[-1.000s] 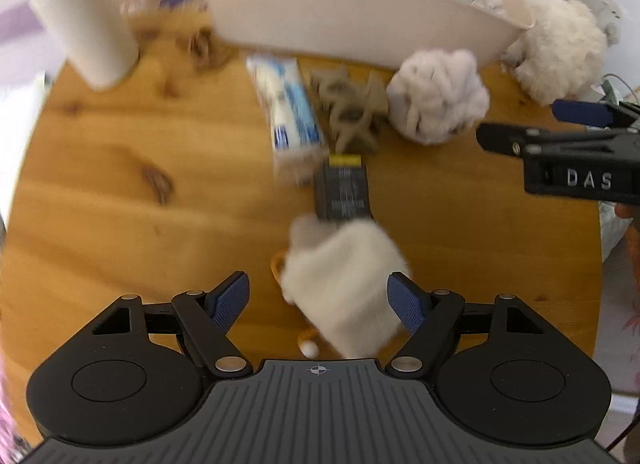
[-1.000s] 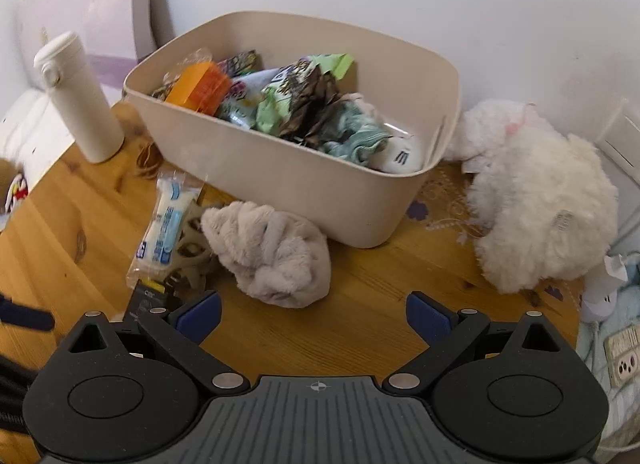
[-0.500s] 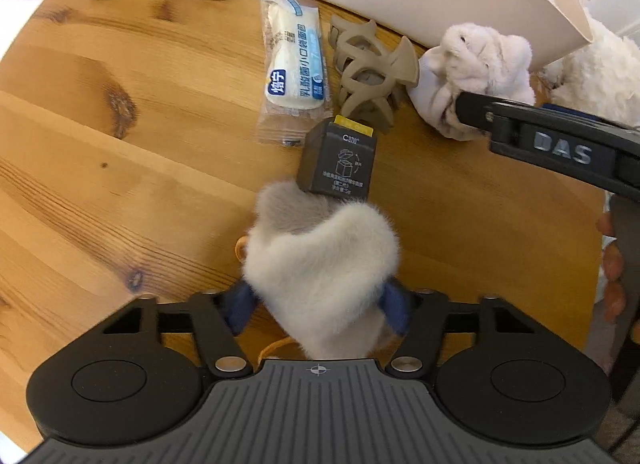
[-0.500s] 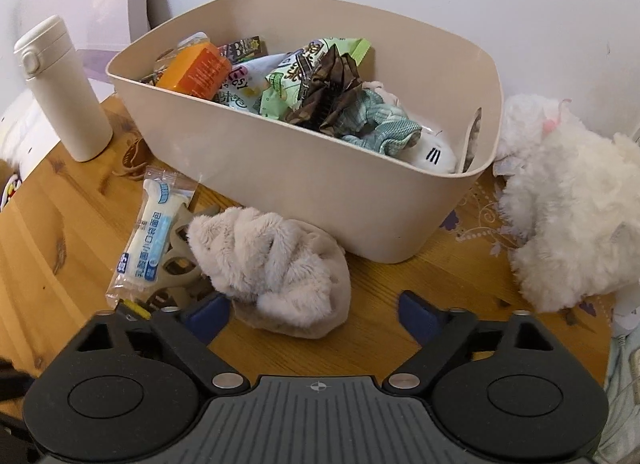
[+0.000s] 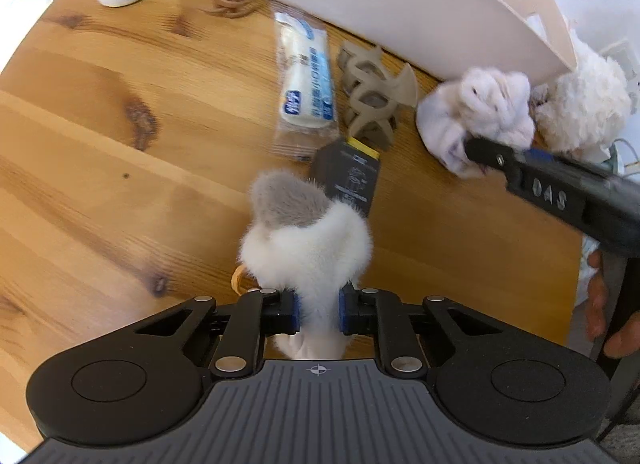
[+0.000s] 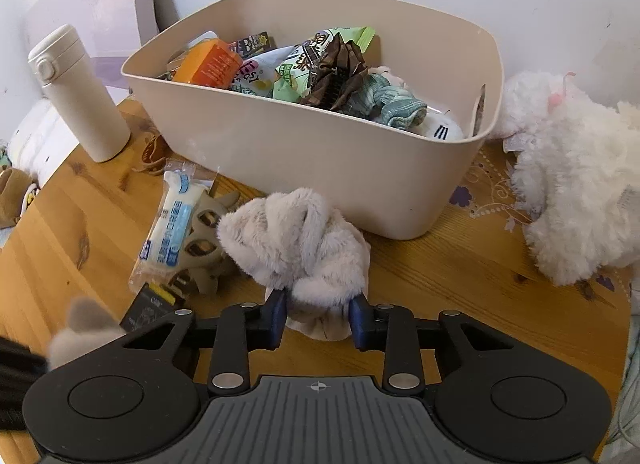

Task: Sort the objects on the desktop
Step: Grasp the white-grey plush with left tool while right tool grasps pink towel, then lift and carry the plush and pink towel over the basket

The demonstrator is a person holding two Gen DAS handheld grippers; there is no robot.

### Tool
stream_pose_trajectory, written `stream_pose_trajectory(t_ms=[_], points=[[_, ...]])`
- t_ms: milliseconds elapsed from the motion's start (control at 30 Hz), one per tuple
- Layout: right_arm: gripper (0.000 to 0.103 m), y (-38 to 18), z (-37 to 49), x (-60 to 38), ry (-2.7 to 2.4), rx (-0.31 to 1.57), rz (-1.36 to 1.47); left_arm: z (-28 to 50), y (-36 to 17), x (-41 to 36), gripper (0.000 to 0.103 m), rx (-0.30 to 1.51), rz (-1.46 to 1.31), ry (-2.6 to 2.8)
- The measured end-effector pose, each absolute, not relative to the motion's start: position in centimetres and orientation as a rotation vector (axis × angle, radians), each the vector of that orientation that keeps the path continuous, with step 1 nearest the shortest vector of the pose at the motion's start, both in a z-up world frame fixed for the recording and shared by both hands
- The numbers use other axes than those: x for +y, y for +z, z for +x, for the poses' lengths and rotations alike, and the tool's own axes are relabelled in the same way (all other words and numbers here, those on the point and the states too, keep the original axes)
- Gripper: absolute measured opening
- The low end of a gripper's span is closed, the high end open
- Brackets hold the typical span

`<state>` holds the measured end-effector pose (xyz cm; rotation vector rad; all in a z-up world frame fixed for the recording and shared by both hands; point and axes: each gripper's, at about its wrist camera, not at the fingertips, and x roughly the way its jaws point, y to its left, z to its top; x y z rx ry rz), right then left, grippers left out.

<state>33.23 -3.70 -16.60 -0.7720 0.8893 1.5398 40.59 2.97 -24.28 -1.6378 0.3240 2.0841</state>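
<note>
Clamping a white-and-grey furry toy (image 5: 306, 240) on the wooden table (image 5: 100, 152), the left gripper (image 5: 319, 312) has just closed its jaws onto it. The right gripper (image 6: 318, 318) has likewise just been closing and now squeezes a fuzzy grey bundle (image 6: 298, 248) just before the beige bin (image 6: 320, 168), beside the hair claw (image 6: 204, 240) and snack packet (image 6: 172, 220).

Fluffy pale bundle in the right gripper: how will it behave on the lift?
Likely floppy: the fluffy bundle is bunched, folded fabric and bulges over the right gripper, whose fingers have just been closing on its lower edge. Probably light, since it looks like plush. It may sag or unfold, so its trailing part could brush the bin close behind.
</note>
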Motion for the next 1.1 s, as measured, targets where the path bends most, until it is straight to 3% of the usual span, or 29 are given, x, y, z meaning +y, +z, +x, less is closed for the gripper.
stream_pose_trajectory(t_ms=[533,1100], points=[[0.022,-13.4,34.4,-6.8,1.556,0.827,-0.734,39.2,-20.6,1.5,0.016,0.401,-1.503,2.159],[0.021,-7.3,35.7,-7.7,1.579,0.734,-0.614,38.9,-14.3,5.1,0.016,0.456,-1.230,2.133]])
